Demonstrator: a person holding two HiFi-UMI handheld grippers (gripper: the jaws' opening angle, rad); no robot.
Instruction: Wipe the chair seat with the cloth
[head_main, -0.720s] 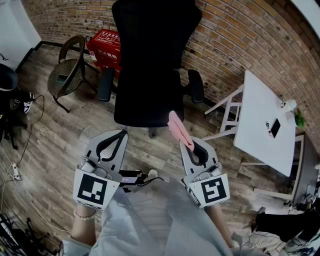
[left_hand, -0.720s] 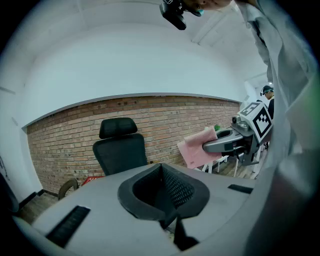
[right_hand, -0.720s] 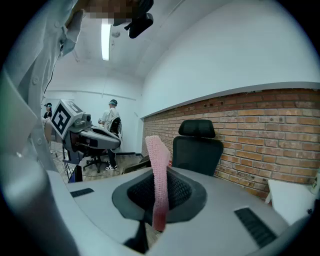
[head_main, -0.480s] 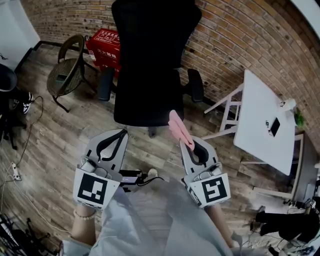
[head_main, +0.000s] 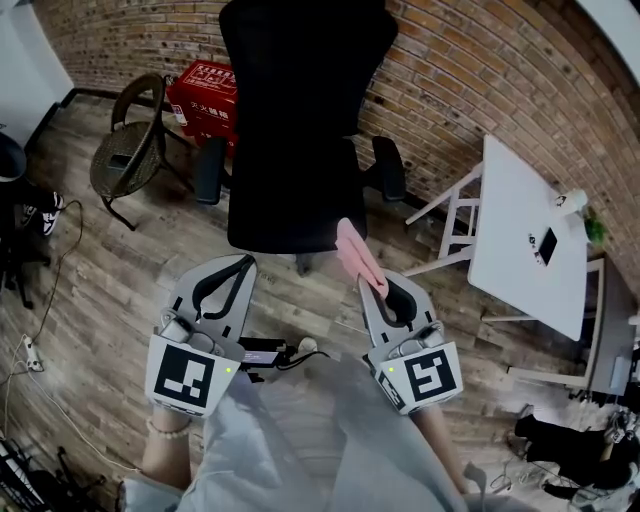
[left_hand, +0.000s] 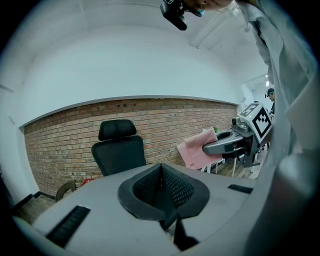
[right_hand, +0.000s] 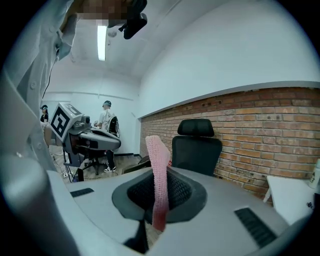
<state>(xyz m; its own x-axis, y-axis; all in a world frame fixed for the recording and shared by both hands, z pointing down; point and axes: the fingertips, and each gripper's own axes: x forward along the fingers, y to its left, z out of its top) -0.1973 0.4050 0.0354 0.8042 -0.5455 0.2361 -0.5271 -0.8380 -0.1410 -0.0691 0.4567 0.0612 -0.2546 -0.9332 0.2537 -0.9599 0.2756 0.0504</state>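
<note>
Just off the chair seat (head_main: 290, 205) at five o'clock, held the pink cloth (head_main: 357, 256) pinched upright in the right claw (head_main: 378, 290), kept the left claw (head_main: 243, 264) closed on nothing at seven o'clock, scarcely moved from a moment before, and judged wiping not yet begun.

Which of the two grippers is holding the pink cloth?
The right gripper, its jaws shut on the pink cloth; the left gripper is shut on nothing.
</note>
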